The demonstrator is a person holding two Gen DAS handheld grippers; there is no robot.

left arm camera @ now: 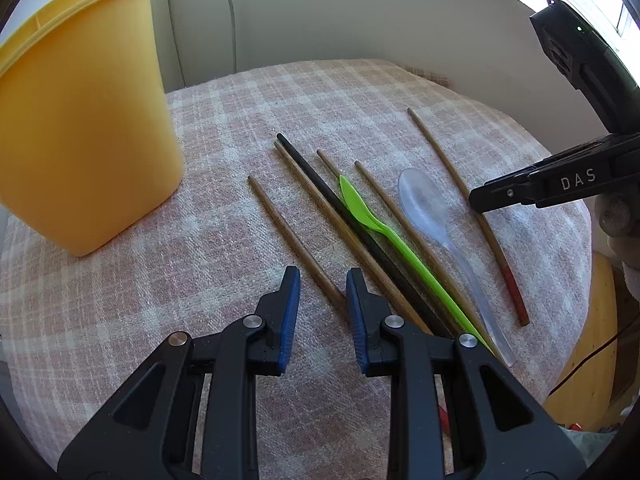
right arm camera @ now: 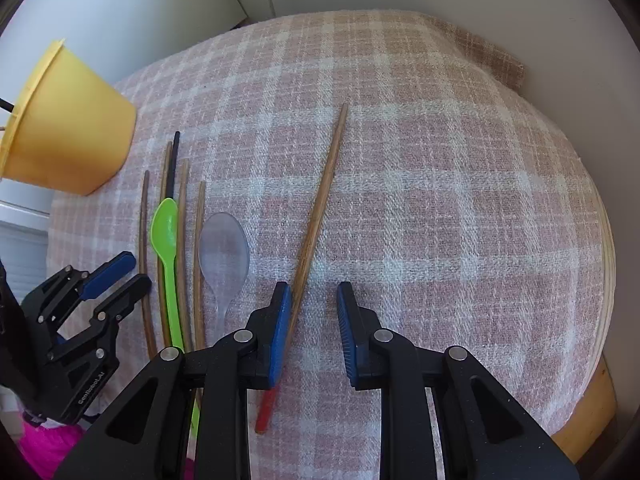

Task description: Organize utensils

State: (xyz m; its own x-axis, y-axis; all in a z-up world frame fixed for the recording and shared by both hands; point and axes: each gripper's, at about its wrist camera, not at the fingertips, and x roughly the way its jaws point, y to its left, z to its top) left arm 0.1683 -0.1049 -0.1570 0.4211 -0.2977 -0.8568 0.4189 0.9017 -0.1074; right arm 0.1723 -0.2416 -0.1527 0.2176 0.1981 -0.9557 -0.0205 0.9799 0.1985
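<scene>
At far left a yellow cup (left arm camera: 80, 120) is stood on the checked cloth (left arm camera: 240, 92) covering the tabletop. Wooden chopsticks (left arm camera: 292, 240), a black chopstick (left arm camera: 320, 184), a green spoon (left arm camera: 360, 208) and a clear spoon (left arm camera: 424, 200) are laid side by side. The left claw (left arm camera: 323, 304) is held spread near them, gripping nothing. Rightmost, a red-tipped chopstick (right arm camera: 316, 216) lies apart; the right claw (right arm camera: 310, 322) is spread, one pad over it.

Chopsticks on cloth (right arm camera: 440, 168): six.
- five wooden: one (left arm camera: 296, 242), two (left arm camera: 320, 208), three (left arm camera: 329, 163), four (left arm camera: 404, 220), five, red-banded (left arm camera: 468, 200)
- one black (left arm camera: 320, 184)

Spoons: two – green (left arm camera: 360, 208), clear (left arm camera: 424, 200).

Yellow cup (left arm camera: 80, 120): one; stick ends poke above rim, number unclear.

Grippers: two – left (left arm camera: 323, 280), right (right arm camera: 312, 294).
</scene>
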